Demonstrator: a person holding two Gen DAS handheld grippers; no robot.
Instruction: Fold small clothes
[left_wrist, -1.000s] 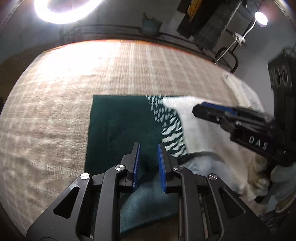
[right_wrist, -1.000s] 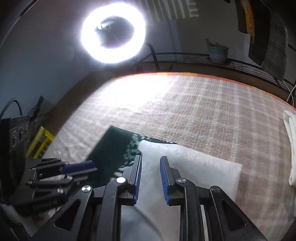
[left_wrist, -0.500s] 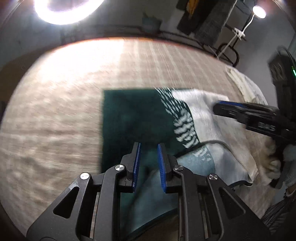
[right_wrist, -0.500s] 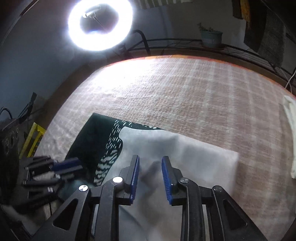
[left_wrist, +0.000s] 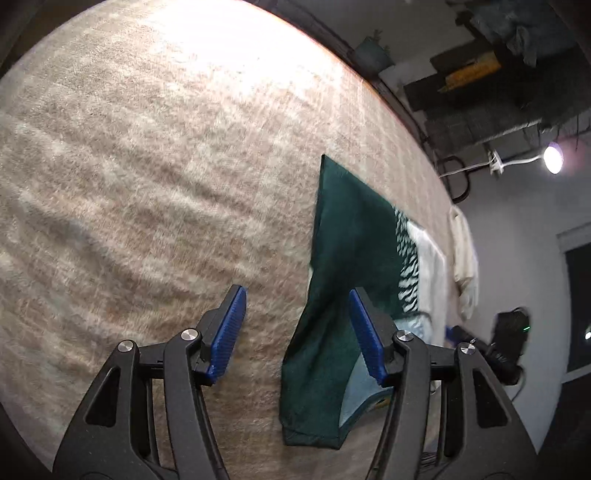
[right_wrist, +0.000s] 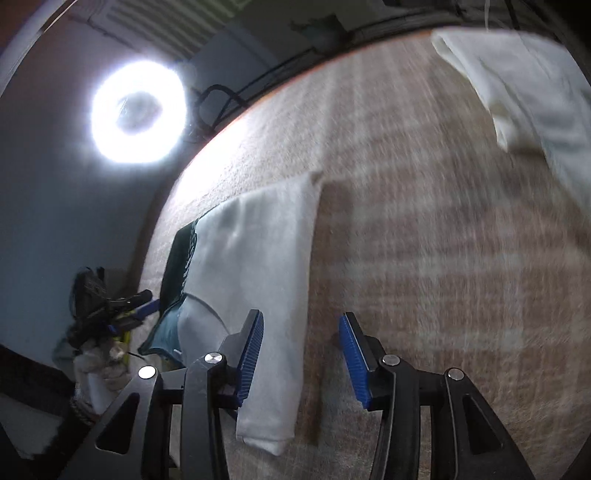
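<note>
A small garment, dark green (left_wrist: 351, 254) on one half and white (right_wrist: 258, 251) on the other, with a zebra-like band (left_wrist: 408, 258) between, lies flat on the checked cloth surface (left_wrist: 166, 166). A folded flap of it hangs toward me. My left gripper (left_wrist: 295, 332) is open and empty, its right finger over the green edge. My right gripper (right_wrist: 301, 350) is open and empty, straddling the white half's right edge. The other gripper (right_wrist: 110, 314) shows at the left of the right wrist view.
A second white cloth (right_wrist: 535, 92) lies at the far right of the surface, also seen in the left wrist view (left_wrist: 465, 258). A ring light (right_wrist: 138, 112) and a lamp (left_wrist: 552, 158) shine beyond the edge. A rack with a plant pot (left_wrist: 373, 55) stands behind.
Both grippers have opened and let go of the garment. Both have swung outward, the left toward the green edge, the right toward the white edge. The garment now lies flatter.
</note>
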